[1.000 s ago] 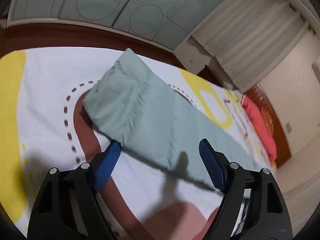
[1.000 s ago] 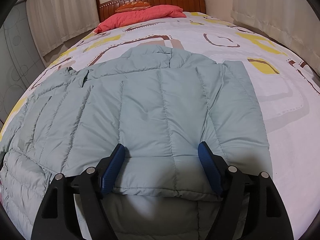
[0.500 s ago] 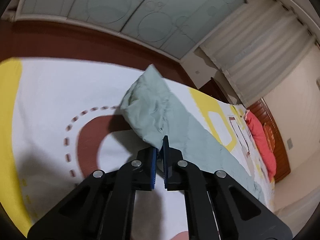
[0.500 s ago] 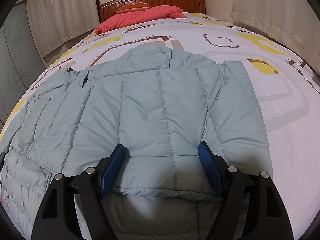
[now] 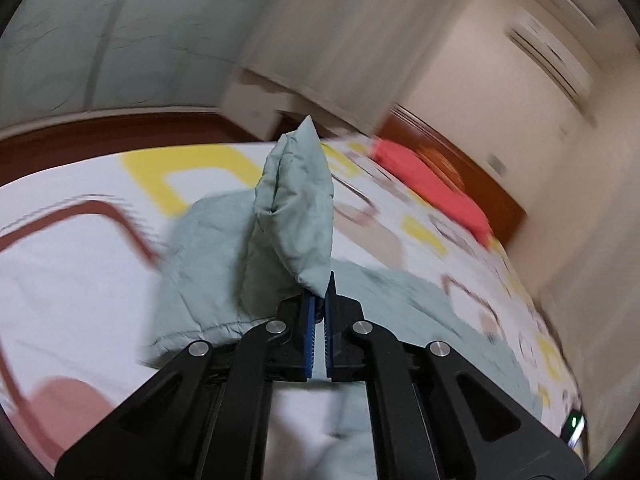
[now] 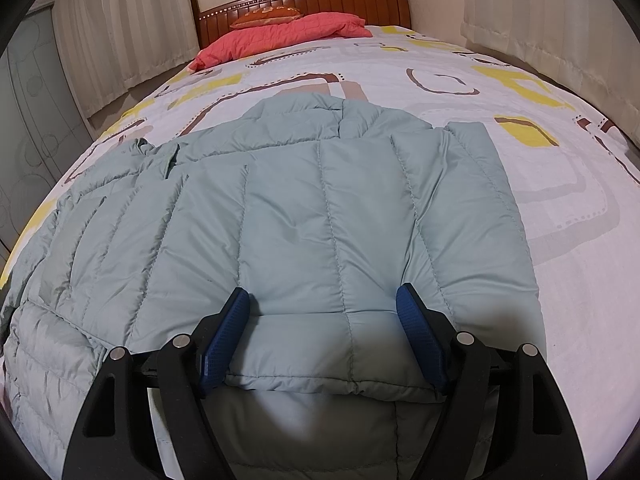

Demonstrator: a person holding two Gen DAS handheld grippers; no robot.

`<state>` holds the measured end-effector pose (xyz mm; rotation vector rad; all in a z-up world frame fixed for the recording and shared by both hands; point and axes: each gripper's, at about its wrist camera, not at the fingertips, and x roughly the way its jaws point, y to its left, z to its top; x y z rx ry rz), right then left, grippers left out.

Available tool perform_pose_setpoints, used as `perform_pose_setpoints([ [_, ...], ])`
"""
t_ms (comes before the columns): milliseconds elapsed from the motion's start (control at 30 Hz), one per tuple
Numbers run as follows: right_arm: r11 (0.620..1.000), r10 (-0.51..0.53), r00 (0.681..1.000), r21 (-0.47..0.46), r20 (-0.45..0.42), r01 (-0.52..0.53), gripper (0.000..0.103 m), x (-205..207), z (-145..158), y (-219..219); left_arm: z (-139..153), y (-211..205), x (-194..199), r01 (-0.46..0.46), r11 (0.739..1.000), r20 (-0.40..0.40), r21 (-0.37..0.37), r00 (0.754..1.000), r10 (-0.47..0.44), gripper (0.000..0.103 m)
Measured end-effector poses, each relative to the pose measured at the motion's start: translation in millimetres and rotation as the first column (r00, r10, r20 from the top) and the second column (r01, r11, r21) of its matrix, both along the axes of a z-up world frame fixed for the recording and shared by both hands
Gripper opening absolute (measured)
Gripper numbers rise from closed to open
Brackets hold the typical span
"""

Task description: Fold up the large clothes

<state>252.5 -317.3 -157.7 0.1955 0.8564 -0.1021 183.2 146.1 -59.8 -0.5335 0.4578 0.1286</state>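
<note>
Pinching hard, the left gripper has its blue pads clamped together on the tip of the jacket's sleeve, and that pale green sleeve stands up off the bed in a puffy peak right in front of the camera; the view is smeared with blur, a red pillow showing at the far end. Over to the right wrist view: the right gripper sits with its jaws wide apart, straddling the folded hem edge of the quilted jacket without squeezing it. The jacket lies spread flat across the patterned bedspread, collar toward the wooden headboard, one side already turned in along the right.
</note>
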Motion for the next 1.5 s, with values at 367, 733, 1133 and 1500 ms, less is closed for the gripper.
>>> perform_pose_setpoints([
  [367,0.999,-0.003,1.000,0.038,0.017,0.002,0.075,2,0,0,-25,-191,61,0.335,0.929,-0.111,0.156,0.941,-0.320,0.003],
  [733,0.998,-0.001,1.000,0.066,0.029,-0.001,0.077,3,-2,-3,-61,-250,77,0.473,0.863,-0.250,0.179,0.870,-0.425,0.006],
  [1133,0.998,-0.001,1.000,0.055,0.019,0.000,0.077,5,-1,-2,-39,-206,33,0.455,0.884,-0.222,0.107,0.878,-0.425,0.052],
  [1500,0.988,0.051,0.997,0.145,0.051,-0.058,0.077,5,38,37,-32,-58,18,0.127,0.983,-0.219,0.133,0.971,-0.096,0.058],
])
